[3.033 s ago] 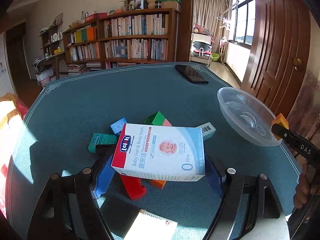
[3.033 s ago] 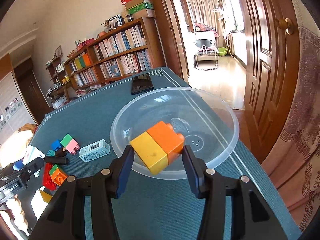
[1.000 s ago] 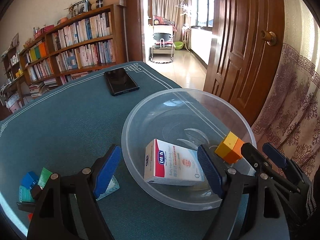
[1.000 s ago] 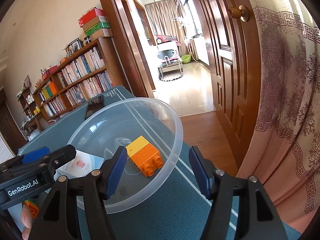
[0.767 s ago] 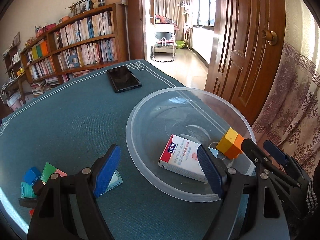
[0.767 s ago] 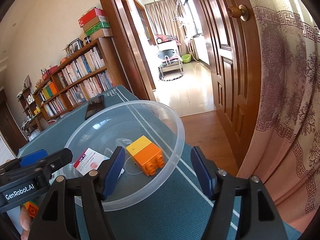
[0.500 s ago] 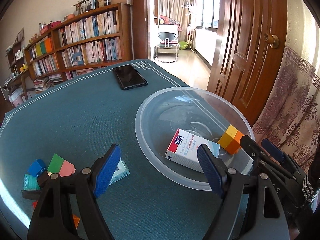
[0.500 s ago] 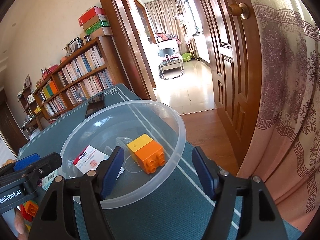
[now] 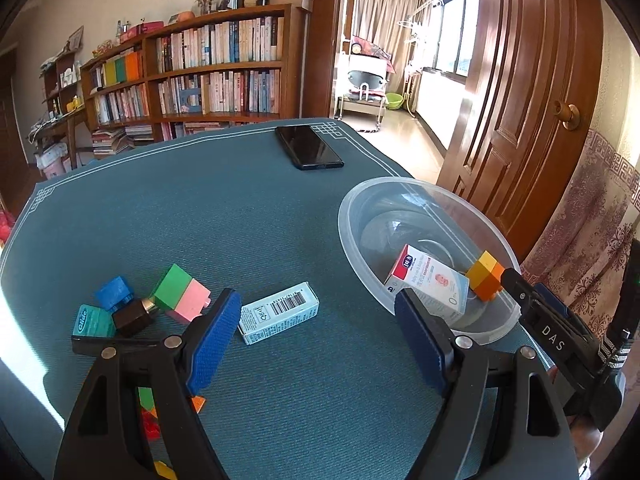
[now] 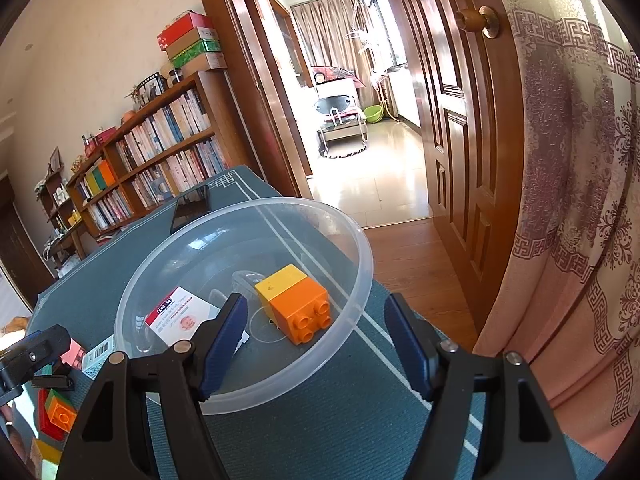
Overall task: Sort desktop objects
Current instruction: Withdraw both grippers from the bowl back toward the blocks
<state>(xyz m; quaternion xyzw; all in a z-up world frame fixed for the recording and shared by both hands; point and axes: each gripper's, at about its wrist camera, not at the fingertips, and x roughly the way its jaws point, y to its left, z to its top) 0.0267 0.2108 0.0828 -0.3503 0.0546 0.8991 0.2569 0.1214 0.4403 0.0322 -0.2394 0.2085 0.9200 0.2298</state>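
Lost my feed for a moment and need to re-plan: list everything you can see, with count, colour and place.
bowl: 1, clear, right edge of table
carton: 1, white and red, in bowl
brick: 1, yellow-orange, in bowl
small box: 1, pale blue, barcode up, table centre
green-pink brick: 1, left of small box
blue block: 1, far left
teal box: 1, far left
phone: 1, black, far table edge
left gripper: open, empty
right gripper: open, empty, over bowl

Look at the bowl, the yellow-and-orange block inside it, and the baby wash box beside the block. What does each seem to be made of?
Bowl: clear, glossy plastic, probably; the table pattern shows through it.
Yellow-and-orange block: smooth moulded plastic with round studs.
Baby wash box: printed cardboard, apparently, with flat faces and sharp folded edges.
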